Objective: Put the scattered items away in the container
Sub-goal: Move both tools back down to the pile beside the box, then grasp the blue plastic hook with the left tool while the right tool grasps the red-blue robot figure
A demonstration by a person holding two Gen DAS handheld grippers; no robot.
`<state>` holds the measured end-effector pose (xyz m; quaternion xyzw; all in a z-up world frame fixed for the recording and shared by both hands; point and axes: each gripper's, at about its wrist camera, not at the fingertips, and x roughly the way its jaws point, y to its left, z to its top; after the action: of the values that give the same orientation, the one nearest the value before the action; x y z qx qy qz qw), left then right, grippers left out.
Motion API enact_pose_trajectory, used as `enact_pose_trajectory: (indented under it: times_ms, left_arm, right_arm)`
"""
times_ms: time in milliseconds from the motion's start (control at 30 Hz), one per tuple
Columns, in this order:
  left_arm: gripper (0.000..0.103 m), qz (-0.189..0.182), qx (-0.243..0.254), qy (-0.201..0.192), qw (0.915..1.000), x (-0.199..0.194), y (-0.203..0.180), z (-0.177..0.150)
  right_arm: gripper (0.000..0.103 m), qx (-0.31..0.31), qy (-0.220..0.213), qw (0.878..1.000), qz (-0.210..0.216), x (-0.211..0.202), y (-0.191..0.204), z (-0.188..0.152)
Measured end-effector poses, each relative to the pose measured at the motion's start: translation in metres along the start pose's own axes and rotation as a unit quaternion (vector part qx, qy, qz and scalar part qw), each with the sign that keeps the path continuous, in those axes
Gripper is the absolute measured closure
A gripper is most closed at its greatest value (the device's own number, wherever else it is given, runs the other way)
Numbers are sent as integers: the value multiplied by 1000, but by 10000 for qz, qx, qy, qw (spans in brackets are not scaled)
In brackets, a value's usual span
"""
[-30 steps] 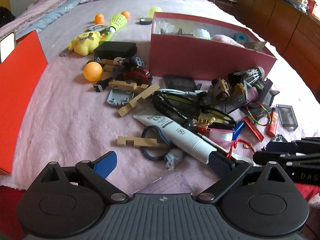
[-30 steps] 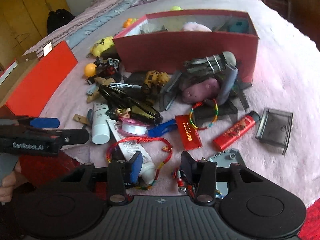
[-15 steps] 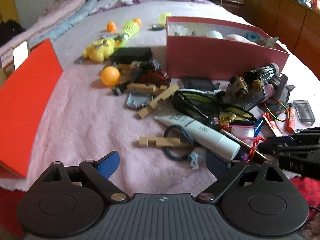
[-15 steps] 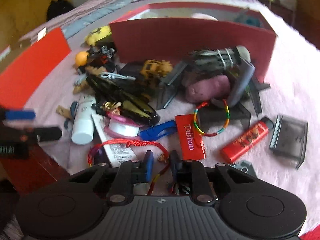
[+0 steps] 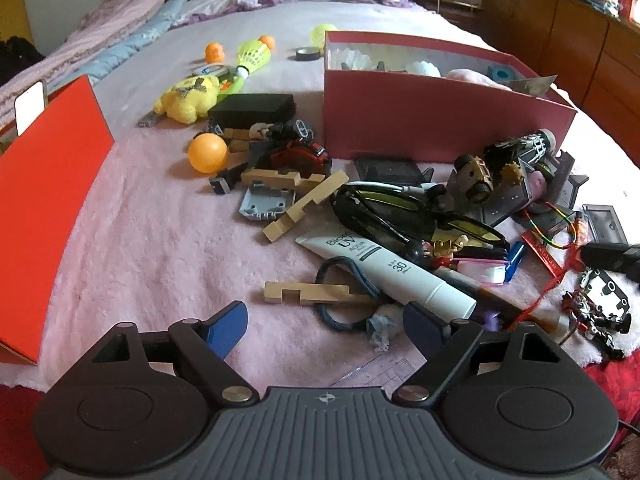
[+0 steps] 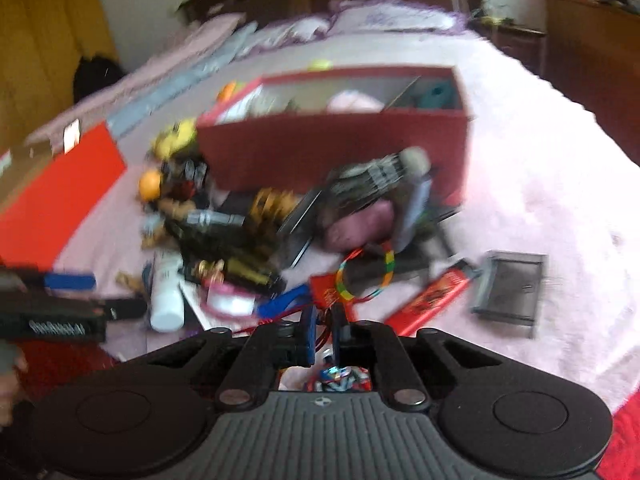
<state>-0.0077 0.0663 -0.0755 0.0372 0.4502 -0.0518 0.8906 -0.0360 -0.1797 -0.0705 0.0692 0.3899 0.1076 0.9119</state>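
Note:
A red cardboard box [image 5: 440,120] with several items inside stands on the pink blanket; it also shows in the right wrist view [image 6: 340,152]. Scattered items lie before it: sunscreen tube [image 5: 384,268], black sunglasses [image 5: 404,216], wooden blocks [image 5: 304,294], orange ball [image 5: 208,152], yellow plush [image 5: 188,96]. My left gripper [image 5: 324,322] is open and empty near the blanket's front edge. My right gripper [image 6: 323,330] is shut on a red string bracelet [image 6: 280,322], with a small toy figure [image 6: 340,376] hanging under the fingers. The right wrist view is blurred.
A red box lid [image 5: 48,200] stands at the left. A red lighter [image 6: 432,300], a grey plastic case [image 6: 508,284] and a rainbow bracelet [image 6: 384,276] lie right of the pile. A clear ruler [image 5: 376,372] lies at the blanket's front edge. Wooden cabinets [image 5: 580,40] are at the far right.
My right gripper has closed on the red string bracelet and lifted, tilting up towards the box. My left gripper stayed open and drew back a little.

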Motion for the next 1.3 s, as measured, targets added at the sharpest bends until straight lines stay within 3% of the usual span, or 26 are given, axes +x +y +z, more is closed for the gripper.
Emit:
enact_pose_trajectory:
  times_ms: [433,600,800,933,1000,1067,1133,1300]
  left_arm:
    - [18,-85,238,-73,9997,-6,-14,-1]
    - [18,-375,446,-186,9981,-14,-28,-2]
    - [20,-280,983,-115,9947,0,-50,-11]
    - [49,-492,784,124,9956,19,-43,-13]
    - [54,-572,699,122,9958,26,-39,-11]
    - [75,-565,668,102,9961,28,-37,-7]
    - [82,-563,626,99,9964,26,-36,-5]
    - [85,-724,440,124,9963,15,-29,-8]
  right_arm:
    - [95,349,-972,9924,-671,-64,-40,23]
    - [95,476,-876,9899,-1012,-59,-60,17]
    - [94,678,-417,9878,-1335,-30,-80,-6]
    - [94,811,-221,9874,-1344,-19,-83,-18]
    - [94,840,-139,9872,-1350,-15,-83,-22]
    - [92,892,-84,9867,-1358,-12,-83,-23]
    - [87,923,-70,9863,-1362,-9,-84,-23]
    - [81,858,-180,9872,-1330,-16,-83,-21]
